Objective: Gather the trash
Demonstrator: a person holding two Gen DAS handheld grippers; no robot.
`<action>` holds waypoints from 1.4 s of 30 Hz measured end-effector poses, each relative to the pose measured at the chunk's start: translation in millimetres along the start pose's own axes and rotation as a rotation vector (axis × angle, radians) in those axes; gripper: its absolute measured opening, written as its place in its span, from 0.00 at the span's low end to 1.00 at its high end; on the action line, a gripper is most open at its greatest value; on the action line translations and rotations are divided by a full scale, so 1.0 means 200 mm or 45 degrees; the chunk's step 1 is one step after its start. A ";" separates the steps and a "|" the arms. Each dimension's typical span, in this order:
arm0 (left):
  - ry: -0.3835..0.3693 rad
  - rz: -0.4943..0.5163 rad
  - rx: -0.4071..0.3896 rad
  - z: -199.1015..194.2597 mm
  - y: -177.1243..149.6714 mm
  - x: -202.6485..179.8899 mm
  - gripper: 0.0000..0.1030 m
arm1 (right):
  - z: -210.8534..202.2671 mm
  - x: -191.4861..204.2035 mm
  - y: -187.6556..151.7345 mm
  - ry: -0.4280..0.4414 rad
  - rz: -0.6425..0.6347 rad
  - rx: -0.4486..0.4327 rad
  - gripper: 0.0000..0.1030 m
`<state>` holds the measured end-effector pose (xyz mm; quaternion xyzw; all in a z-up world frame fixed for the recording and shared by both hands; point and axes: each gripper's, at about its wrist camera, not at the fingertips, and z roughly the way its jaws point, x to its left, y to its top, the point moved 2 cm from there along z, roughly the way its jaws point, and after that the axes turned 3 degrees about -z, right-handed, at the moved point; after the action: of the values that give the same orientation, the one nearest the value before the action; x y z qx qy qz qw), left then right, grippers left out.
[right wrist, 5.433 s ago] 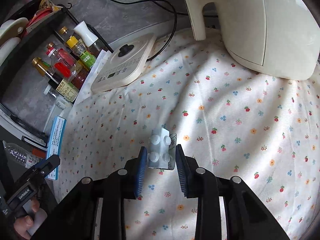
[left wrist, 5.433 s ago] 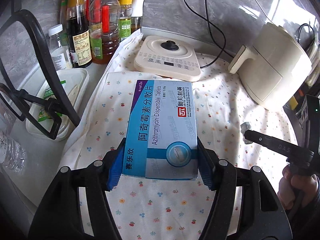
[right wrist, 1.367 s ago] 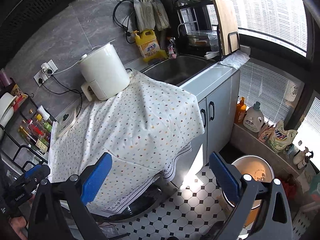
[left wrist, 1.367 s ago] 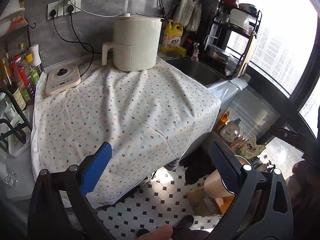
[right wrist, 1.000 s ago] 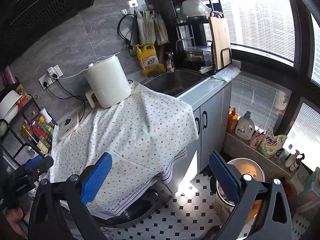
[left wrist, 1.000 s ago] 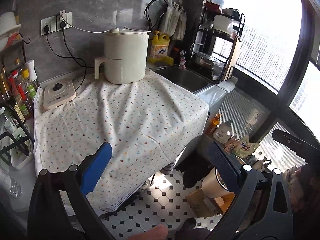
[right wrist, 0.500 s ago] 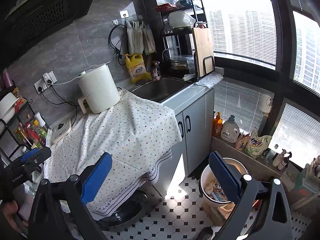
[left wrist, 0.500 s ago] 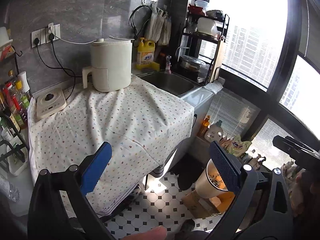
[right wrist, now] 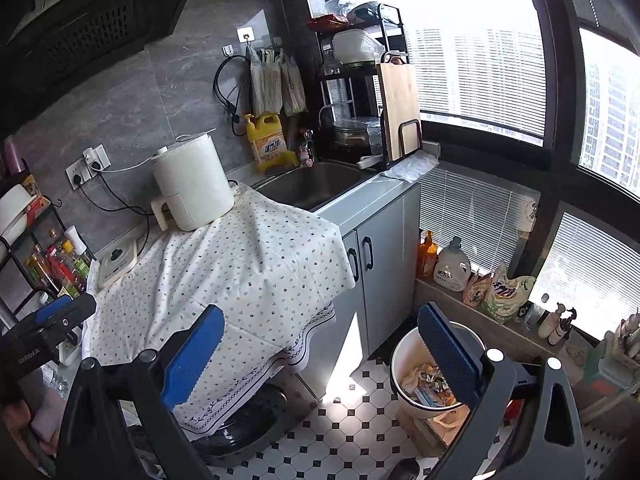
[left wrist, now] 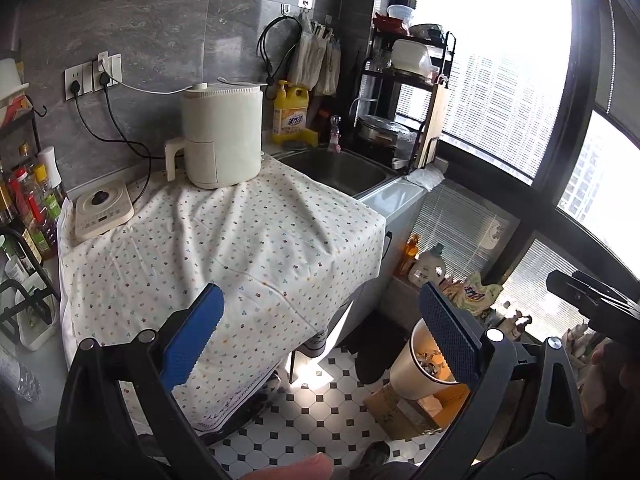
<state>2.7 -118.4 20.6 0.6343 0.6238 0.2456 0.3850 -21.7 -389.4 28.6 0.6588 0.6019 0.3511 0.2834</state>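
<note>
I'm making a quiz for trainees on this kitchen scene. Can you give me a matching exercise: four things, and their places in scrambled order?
Things:
1. air fryer
2. yellow detergent bottle
3. trash bin
4. cutting board

Places:
A. on the tiled floor, beside the cabinet
B. upright in the rack right of the sink
C. on the flowered cloth
D. against the wall behind the sink

Pairs: 1-C, 2-D, 3-A, 4-B

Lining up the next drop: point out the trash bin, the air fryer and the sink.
trash bin (right wrist: pixel 404 350): right wrist view, white rim.
air fryer (left wrist: pixel 224 136): left wrist view, front of body.
sink (right wrist: pixel 316 184): right wrist view, basin wall.
</note>
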 end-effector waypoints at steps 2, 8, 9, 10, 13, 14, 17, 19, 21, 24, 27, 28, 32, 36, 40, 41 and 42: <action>0.006 0.000 0.001 0.00 0.01 -0.01 0.94 | 0.00 0.01 0.00 0.000 -0.003 -0.004 0.92; 0.013 -0.006 -0.003 0.00 0.02 0.02 0.94 | 0.01 0.02 0.01 0.001 -0.011 -0.007 0.92; 0.014 -0.006 -0.002 0.00 0.02 0.02 0.94 | 0.01 0.02 0.01 0.001 -0.013 -0.008 0.92; 0.015 -0.007 -0.002 0.01 0.02 0.02 0.94 | 0.02 0.03 0.01 0.002 -0.014 -0.009 0.92; 0.018 -0.010 0.000 0.01 0.01 0.04 0.94 | 0.02 0.04 0.01 0.006 -0.017 -0.010 0.92; 0.020 -0.011 0.000 0.01 0.01 0.04 0.94 | 0.02 0.04 0.01 0.006 -0.018 -0.010 0.92; 0.024 -0.014 -0.001 0.01 0.01 0.06 0.94 | 0.02 0.05 0.01 0.011 -0.018 -0.010 0.92; 0.025 -0.016 0.000 0.01 0.00 0.07 0.94 | 0.03 0.06 0.01 0.012 -0.022 -0.010 0.92; 0.026 -0.018 -0.001 0.00 0.00 0.08 0.94 | 0.03 0.07 0.00 0.013 -0.026 -0.010 0.92; 0.028 -0.019 -0.003 0.00 -0.01 0.08 0.94 | 0.03 0.08 0.00 0.012 -0.026 -0.007 0.92; 0.026 -0.018 -0.003 0.00 -0.01 0.08 0.94 | 0.02 0.08 0.00 0.009 -0.031 -0.009 0.92; 0.026 -0.018 -0.002 0.00 -0.01 0.08 0.94 | 0.02 0.08 0.00 0.008 -0.032 -0.009 0.92; 0.023 -0.019 -0.001 0.00 -0.02 0.09 0.94 | 0.02 0.08 0.00 0.009 -0.031 -0.008 0.92; 0.022 -0.022 -0.002 -0.01 -0.03 0.09 0.94 | 0.02 0.08 0.00 0.008 -0.031 -0.007 0.92; 0.023 -0.020 -0.003 -0.01 -0.03 0.09 0.94 | 0.02 0.08 0.00 0.009 -0.032 -0.007 0.92; 0.023 -0.020 -0.003 -0.01 -0.03 0.09 0.94 | 0.02 0.08 0.00 0.008 -0.031 -0.007 0.92; 0.023 -0.021 -0.002 -0.01 -0.03 0.09 0.94 | 0.02 0.07 0.00 0.008 -0.032 -0.006 0.92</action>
<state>-0.7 -100.0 14.0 0.6266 0.6322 0.2486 0.3819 -17.7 -374.4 27.7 0.6493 0.6102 0.3512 0.2874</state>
